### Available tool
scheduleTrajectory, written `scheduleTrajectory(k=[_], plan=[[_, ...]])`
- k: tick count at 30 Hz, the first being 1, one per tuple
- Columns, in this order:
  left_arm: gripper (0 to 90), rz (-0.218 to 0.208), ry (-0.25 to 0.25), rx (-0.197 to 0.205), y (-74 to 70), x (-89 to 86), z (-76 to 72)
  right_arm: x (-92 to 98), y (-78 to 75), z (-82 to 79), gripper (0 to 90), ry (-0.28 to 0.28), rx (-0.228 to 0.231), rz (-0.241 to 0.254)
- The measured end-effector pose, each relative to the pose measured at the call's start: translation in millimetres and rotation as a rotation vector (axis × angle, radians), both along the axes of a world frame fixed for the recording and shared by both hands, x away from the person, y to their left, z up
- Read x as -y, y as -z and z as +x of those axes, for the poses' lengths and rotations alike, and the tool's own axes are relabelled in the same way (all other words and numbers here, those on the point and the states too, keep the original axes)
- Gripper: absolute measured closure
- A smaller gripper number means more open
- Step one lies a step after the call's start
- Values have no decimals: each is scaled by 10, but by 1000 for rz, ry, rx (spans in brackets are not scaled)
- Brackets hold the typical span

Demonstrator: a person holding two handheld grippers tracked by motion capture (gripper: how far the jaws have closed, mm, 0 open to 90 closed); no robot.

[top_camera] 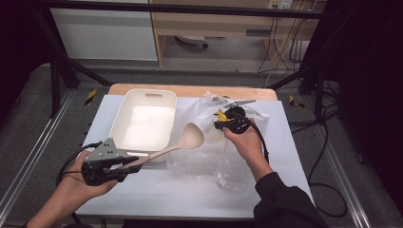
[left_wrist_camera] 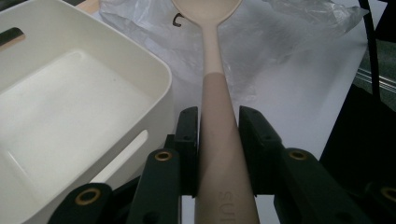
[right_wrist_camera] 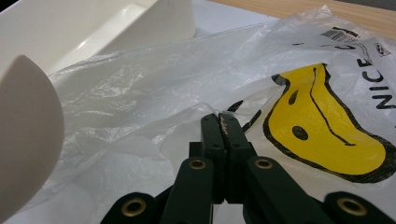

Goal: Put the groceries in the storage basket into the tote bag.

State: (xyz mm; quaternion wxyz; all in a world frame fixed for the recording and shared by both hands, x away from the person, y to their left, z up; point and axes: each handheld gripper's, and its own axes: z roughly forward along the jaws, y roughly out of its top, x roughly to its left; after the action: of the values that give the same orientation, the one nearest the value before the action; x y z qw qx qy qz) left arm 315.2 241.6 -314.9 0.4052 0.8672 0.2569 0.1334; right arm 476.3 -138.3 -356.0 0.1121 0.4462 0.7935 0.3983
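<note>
White tabletop (top_camera: 142, 190) is carrying a cream tray (top_camera: 124, 110), while left tongs (left_wrist_camera: 217, 135) are clamping a beige spoon (left_wrist_camera: 215, 93) above the plastic bag (right_wrist_camera: 187, 74), right tongs (right_wrist_camera: 223, 122) pinching its film shut, bagging apparently pending.

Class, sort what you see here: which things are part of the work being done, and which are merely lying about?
In the job:
- left gripper, shut on the beige spoon
- right gripper, pinching the clear plastic bag with the yellow smiley print

Lying about:
- white rectangular tub, beside the bag
- cables on the floor
- wheeled cabinet behind the table
</note>
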Motion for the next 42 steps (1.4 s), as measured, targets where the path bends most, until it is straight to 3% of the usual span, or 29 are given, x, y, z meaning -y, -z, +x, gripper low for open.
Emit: scheduleTrajectory(k=[15,19,27,42], plan=[[692,24,44,-67,218,353,-15,-10,10,5,900,0,3,2],[692,33,58,-73,252,492,-30,-8,7,3,900,0,5,3],[692,80,40,-69,360,683,42,12,-19,-33,900,5,15,7],[692,89,-7,-65,451,647,201,56,-76,-125,900,6,26,19]])
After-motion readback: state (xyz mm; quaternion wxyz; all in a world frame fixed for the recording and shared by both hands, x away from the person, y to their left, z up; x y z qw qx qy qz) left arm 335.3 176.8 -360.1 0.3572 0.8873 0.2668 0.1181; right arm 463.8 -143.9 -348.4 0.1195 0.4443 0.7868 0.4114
